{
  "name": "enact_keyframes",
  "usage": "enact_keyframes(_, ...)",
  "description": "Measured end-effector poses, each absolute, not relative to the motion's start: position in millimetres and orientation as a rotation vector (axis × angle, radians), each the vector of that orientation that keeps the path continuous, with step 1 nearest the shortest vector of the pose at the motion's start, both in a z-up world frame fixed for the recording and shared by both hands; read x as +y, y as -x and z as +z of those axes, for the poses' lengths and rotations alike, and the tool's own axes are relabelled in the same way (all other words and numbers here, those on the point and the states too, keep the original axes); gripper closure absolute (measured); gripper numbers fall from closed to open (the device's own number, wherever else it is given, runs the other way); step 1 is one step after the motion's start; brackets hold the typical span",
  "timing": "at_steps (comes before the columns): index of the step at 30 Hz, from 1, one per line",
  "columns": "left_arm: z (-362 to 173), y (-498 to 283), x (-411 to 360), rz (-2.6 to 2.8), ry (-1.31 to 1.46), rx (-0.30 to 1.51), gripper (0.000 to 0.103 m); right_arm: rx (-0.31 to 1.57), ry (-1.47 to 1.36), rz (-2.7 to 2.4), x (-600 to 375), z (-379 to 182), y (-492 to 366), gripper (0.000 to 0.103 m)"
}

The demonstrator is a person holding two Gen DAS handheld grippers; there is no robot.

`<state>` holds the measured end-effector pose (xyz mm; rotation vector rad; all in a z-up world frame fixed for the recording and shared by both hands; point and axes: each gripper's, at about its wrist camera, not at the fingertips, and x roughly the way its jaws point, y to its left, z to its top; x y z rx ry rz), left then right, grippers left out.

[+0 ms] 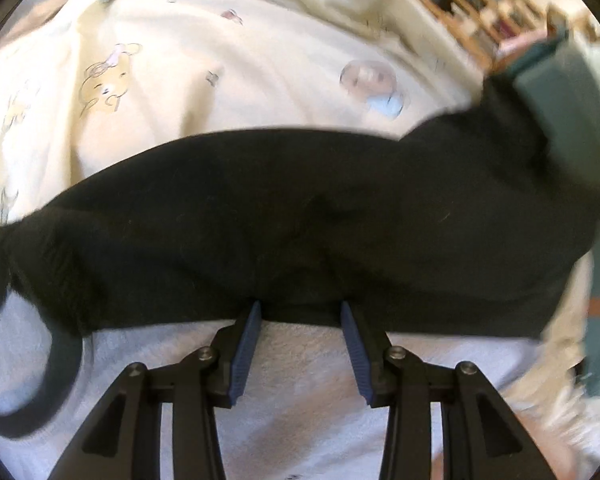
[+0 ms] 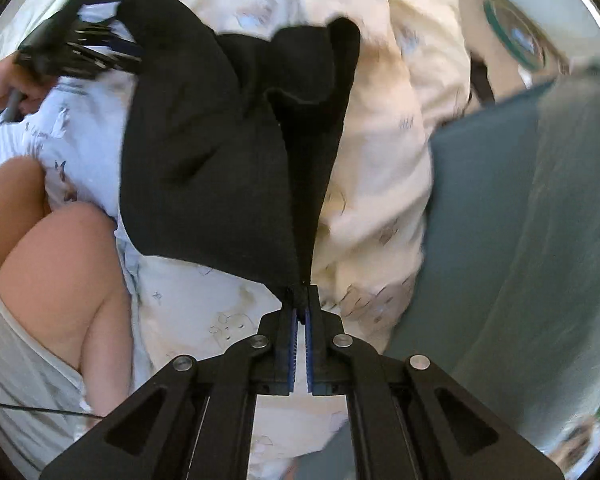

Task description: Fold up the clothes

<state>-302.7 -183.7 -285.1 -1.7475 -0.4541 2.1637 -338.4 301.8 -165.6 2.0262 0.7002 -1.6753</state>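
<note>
Right wrist view shows your right gripper (image 2: 300, 296) clamped on the black garment (image 2: 204, 152) spread over the cream bedding (image 2: 380, 128), so carry that corner across smoothly while your half-open left gripper (image 1: 300, 312) straddles its near hem.

Black garment (image 1: 300, 216) on cream bedding (image 1: 260, 60) printed with pastel animals; blue-padded tongs (image 2: 301, 300).

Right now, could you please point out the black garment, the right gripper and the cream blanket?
black garment (image 2: 204, 168), right wrist view, middle of the cloth.
right gripper (image 2: 301, 300), right wrist view, between the fingertips.
cream blanket (image 1: 236, 80), left wrist view, printed surface.
</note>
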Motion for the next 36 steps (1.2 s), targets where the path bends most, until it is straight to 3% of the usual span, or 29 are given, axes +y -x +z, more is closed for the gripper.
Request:
enact_keyframes(4, -263, 291, -205, 2.193, 1.699, -0.531, 0.06, 0.575, -2.12, -1.707, 314, -188, 329, 0.101)
enact_keyframes(8, -219, 296, -192, 2.103, 1.711, -0.657, 0.06, 0.376, -2.094, -1.902, 318, -172, 332, 0.101)
enact_keyframes(13, -166, 281, -173, 1.998, 1.621, -0.421, 0.06, 0.276, -2.105, -2.077, 307, -153, 329, 0.101)
enact_keyframes(24, -151, 361, -131, 1.919, 1.466, -0.046, 0.06, 0.091, -2.127, -2.298, 302, -128, 314, 0.1)
enact_keyframes(36, -171, 405, -65, 1.906, 1.49, -0.092, 0.06, -0.04, -1.859, -2.428, 286, -150, 279, 0.1)
